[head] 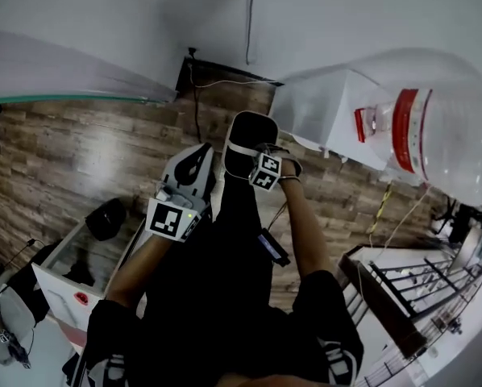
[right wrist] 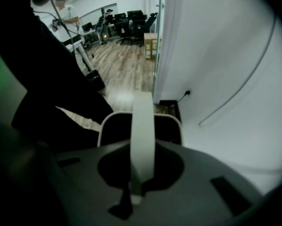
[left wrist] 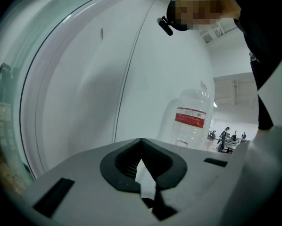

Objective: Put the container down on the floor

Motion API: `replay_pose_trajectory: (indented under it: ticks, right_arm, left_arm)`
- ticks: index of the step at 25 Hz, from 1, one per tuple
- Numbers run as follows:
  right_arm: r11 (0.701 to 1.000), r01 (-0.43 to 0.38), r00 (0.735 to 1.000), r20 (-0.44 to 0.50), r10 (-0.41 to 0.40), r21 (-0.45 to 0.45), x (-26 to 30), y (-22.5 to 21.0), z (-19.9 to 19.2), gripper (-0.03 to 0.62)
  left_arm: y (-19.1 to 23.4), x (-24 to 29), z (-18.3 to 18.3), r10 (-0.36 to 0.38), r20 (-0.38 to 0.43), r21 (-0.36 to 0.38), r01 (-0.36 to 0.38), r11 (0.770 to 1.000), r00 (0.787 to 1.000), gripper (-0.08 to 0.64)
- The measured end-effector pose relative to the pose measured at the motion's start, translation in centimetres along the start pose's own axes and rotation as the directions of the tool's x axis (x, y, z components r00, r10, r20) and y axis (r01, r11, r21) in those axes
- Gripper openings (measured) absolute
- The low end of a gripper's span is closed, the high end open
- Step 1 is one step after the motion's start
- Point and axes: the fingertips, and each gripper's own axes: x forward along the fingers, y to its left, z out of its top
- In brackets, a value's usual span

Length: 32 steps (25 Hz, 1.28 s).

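Container (head: 251, 131), black: your right claw (right wrist: 142, 144) clamped on its white handle (right wrist: 143, 112); your left claw (left wrist: 141, 145) closed together, empty, alongside.

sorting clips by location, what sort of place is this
Probably an open-plan office or lab. There are black office chairs at the far end of a wood-look floor, and a big water-cooler bottle stands by a plain white wall.
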Motion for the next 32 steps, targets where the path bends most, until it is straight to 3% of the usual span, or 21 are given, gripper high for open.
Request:
replay_pose_trajectory:
  ticks: [5,10,20,26,32]
  right_arm:
    - [1.000,-0.016,0.999,-0.031,0.015,-0.021,4.8,-2.6,-1.9,0.032]
    - [1.000,-0.021,0.998,-0.052,0.021,0.002,9.6,-5.0,-3.5,0.032]
    - [0.998,-0.030,0.996,-0.082,0.034,0.054,18.9,-9.4,-6.7,0.032]
    - [1.000,-0.017,0.993,-0.112,0.019,0.017,22.5,-11.6,-8.4,0.032]
    - [0.998,0.007,0.992,-0.123,0.001,0.066,25.2,-14.3,-9.9,0.032]
  left_arm:
    - [0.3,3.2,-1.7,0.030,-0.007,0.007,-0.030,1.000,1.000,0.031]
    - [0.9,5.5,-3.6,0.058,-0.014,-0.035,-0.059,0.998,0.998,0.031]
    - [1.7,9.5,-7.8,0.044,-0.036,-0.047,-0.046,0.998,0.998,0.031]
    - [2.3,11.0,-10.3,0.043,-0.056,-0.059,-0.046,0.997,0.997,0.031]
    - [3.0,12.5,-12.1,0.044,-0.061,-0.066,-0.048,0.997,0.997,0.031]
